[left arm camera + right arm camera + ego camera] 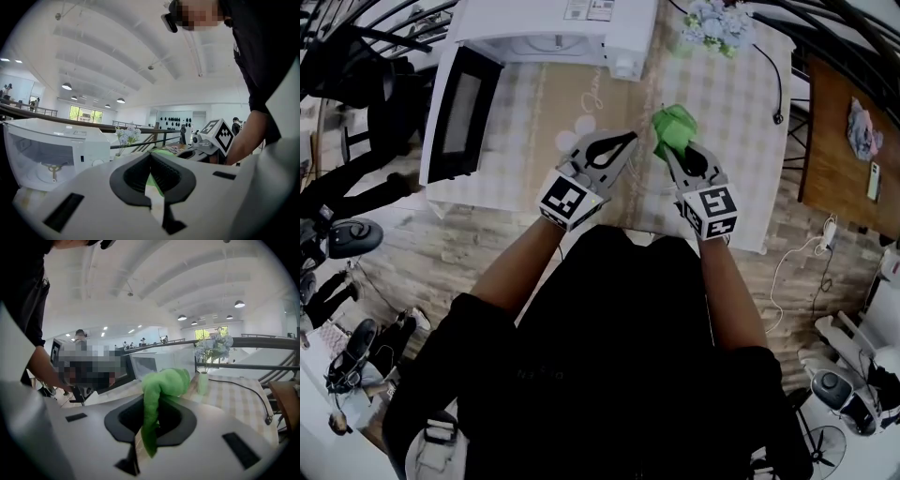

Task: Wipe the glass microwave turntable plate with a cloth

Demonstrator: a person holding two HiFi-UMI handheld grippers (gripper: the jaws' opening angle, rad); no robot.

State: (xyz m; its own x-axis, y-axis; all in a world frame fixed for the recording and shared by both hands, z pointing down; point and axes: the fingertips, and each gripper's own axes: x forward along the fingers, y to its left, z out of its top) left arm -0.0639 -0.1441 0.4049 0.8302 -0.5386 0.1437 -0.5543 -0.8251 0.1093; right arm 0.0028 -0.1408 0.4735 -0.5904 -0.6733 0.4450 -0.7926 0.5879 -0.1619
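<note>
The table [741,122] in its checked cloth spreads beyond both sets of fingertips. The microwave [553,23] stands at its far edge, ahead and left of the left fingers, with its door [464,112] swung open. Both bare forearms reach forward from the body, and the tips angle toward each other over the table's near part. The left gripper [630,139] has its jaws closed tip to tip, with nothing seen between them. The right gripper [667,152] is clamped on the green cloth [673,127], which bunches just past its fingertips. The glass plate cannot be made out.
</note>
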